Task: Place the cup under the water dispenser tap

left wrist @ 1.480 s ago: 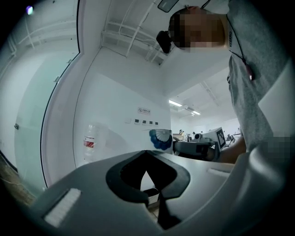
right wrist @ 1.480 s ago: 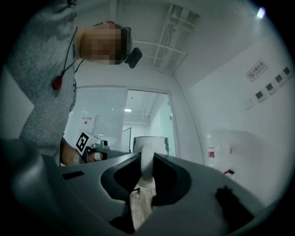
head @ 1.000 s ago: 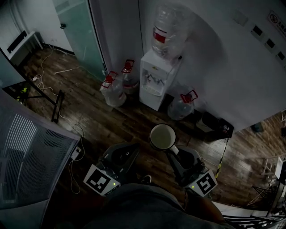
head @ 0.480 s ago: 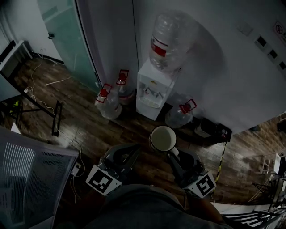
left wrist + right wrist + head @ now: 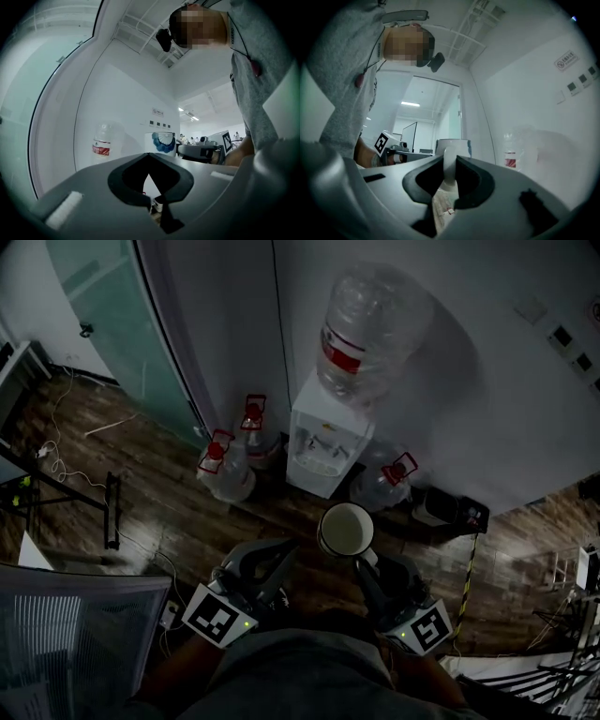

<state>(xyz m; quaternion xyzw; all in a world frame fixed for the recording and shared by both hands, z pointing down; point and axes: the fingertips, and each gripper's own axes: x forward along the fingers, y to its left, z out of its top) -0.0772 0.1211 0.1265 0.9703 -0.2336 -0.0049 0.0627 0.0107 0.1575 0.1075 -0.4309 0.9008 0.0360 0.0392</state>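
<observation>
A white cup (image 5: pixel 345 529) with a blue pattern is held upright by its handle, with my right gripper (image 5: pixel 364 561) shut on it. In the right gripper view the handle (image 5: pixel 450 169) is pinched between the jaws, with the cup (image 5: pixel 453 144) just beyond. The white water dispenser (image 5: pixel 323 437), with a big clear bottle (image 5: pixel 370 329) on top, stands against the wall ahead, still apart from the cup. My left gripper (image 5: pixel 284 557) is level beside the cup, empty, with its jaws together. From the left gripper view the cup (image 5: pixel 160 143) is to the right.
Three spare water bottles with red caps (image 5: pixel 225 470) (image 5: pixel 251 432) (image 5: pixel 384 479) stand on the wooden floor around the dispenser. A black box (image 5: pixel 450 509) lies right of it. A glass door (image 5: pixel 103 315) is at the left, with cables (image 5: pixel 56 451) on the floor.
Both grippers and the cup have moved forward toward the dispenser, which now looks larger and nearer. The grip on the cup handle is unchanged.
</observation>
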